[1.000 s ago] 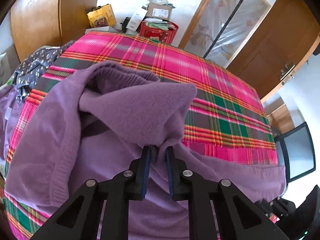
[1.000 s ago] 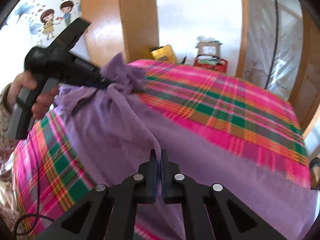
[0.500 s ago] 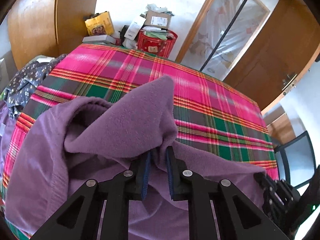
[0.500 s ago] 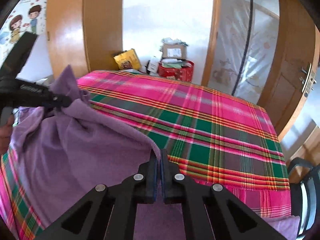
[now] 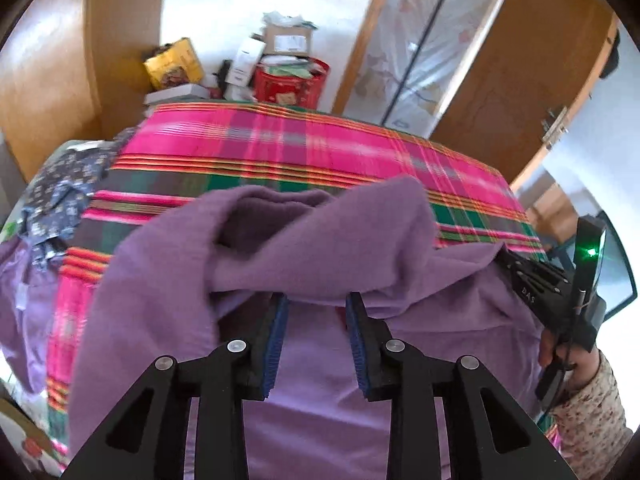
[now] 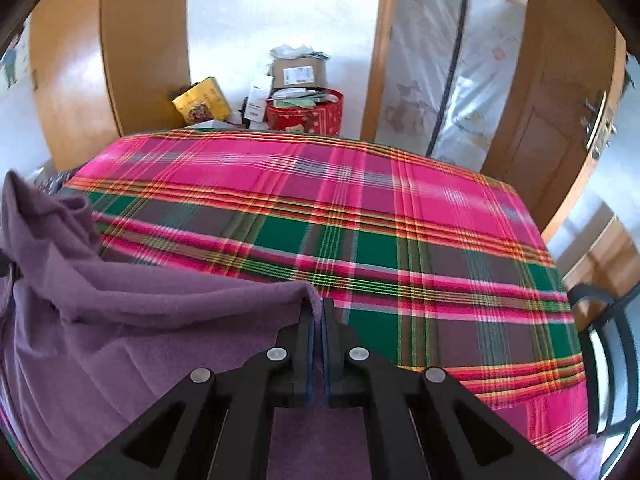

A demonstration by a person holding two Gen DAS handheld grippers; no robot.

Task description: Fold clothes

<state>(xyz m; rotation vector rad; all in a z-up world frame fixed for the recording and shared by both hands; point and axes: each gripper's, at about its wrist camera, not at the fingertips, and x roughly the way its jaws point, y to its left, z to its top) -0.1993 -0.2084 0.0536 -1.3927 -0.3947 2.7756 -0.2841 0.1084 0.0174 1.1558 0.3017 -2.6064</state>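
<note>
A purple fleece garment (image 5: 320, 248) lies bunched on the near half of a pink and green plaid bedspread (image 5: 280, 148). My left gripper (image 5: 314, 300) is open, its blue-padded fingers apart, and a raised fold of the garment drapes over their tips. In the right wrist view the garment (image 6: 120, 320) fills the lower left, and my right gripper (image 6: 317, 308) is shut on its edge. The right gripper body (image 5: 552, 292) also shows at the right of the left wrist view, held by a person's hand (image 5: 560, 356).
A dark floral garment (image 5: 60, 196) and a pale purple one (image 5: 16, 300) lie at the bed's left side. Beyond the far edge stand a red tin (image 5: 292, 84), boxes and a yellow package (image 5: 172, 66). A wooden door (image 6: 560, 120) and a black chair (image 6: 608, 360) are on the right.
My left gripper has gone from shut on the purple fold to open. Both grippers have moved with the garment, so the fold now sits lower and nearer and more bedspread shows.
</note>
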